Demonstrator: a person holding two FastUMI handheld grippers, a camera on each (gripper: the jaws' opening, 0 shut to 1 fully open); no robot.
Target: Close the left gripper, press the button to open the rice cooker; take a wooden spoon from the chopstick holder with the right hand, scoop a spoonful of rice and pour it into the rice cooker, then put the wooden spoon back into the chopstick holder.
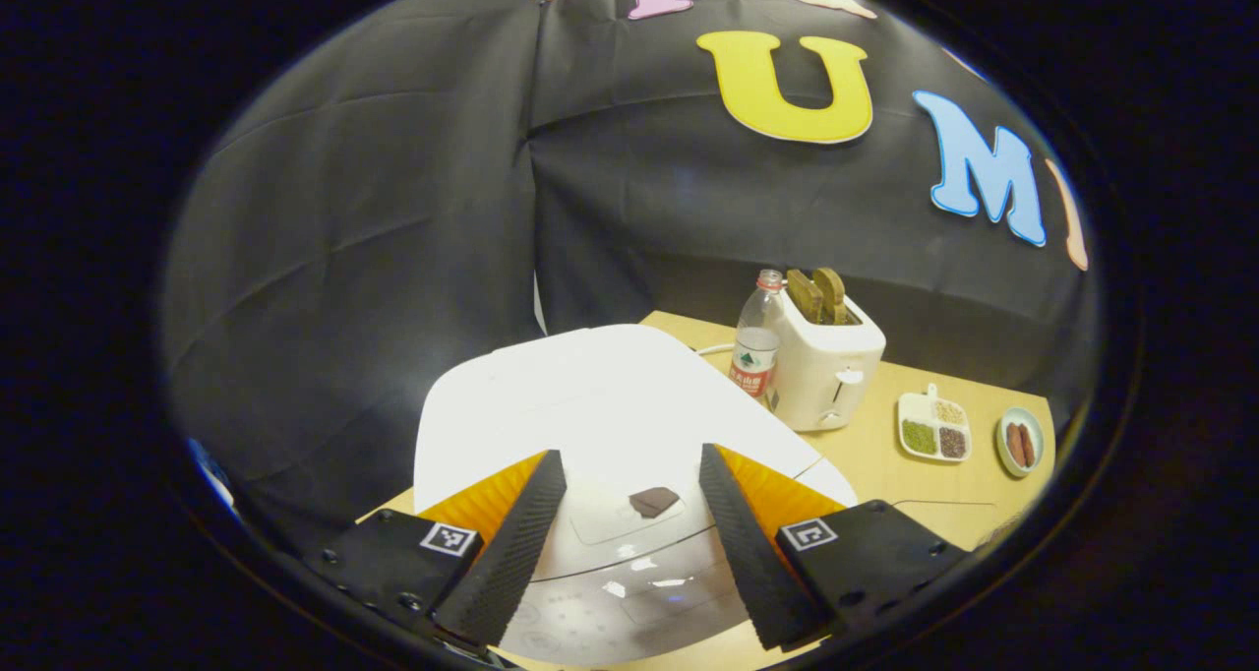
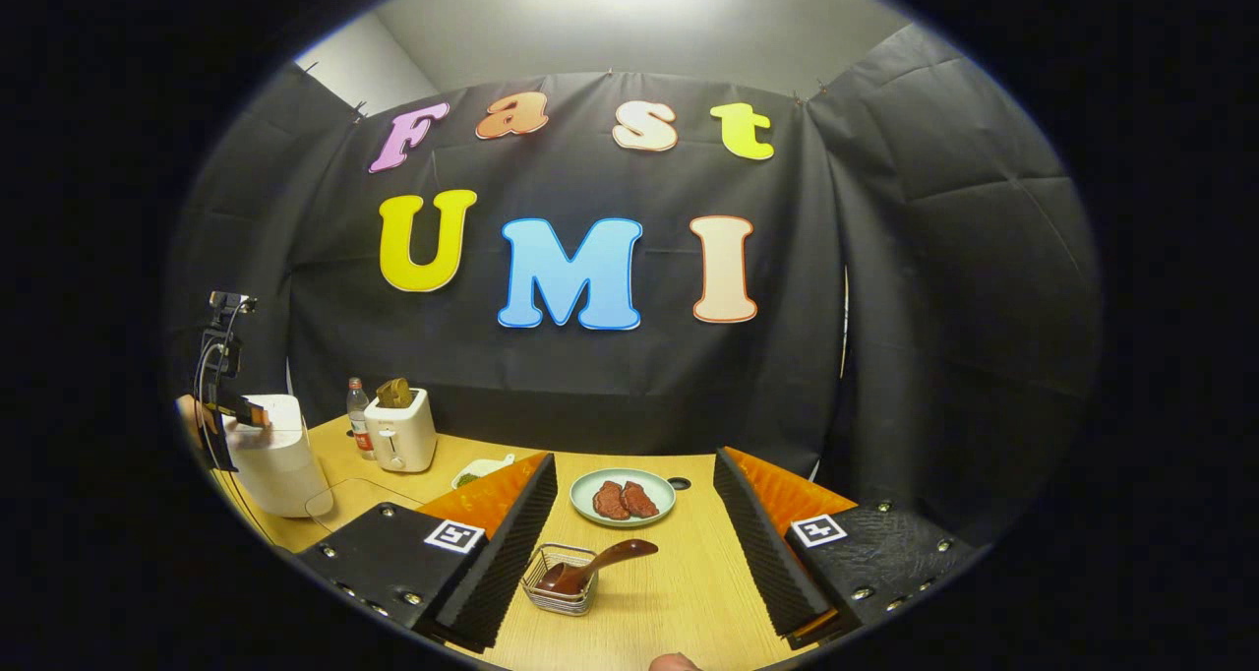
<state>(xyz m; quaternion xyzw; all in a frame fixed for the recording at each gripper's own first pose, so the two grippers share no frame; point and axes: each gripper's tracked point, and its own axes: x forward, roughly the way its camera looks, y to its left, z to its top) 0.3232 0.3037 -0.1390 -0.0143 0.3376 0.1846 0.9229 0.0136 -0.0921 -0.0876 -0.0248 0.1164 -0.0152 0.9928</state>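
While both grippers gape empty: one rice cooker, one wooden spoon.

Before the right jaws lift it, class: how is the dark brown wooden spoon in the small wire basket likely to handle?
The dark brown wooden spoon looks rigid, so it probably will not flex. Its glossy handle may be a little slippery. It leans tilted over the rim of the small wire basket, which looks light, so a sideways pull could probably drag or tip the basket.

The white rice cooker sat lid-down just ahead of the left gripper. The wooden spoon leaned in the wire chopstick holder, seemingly bowl-down.
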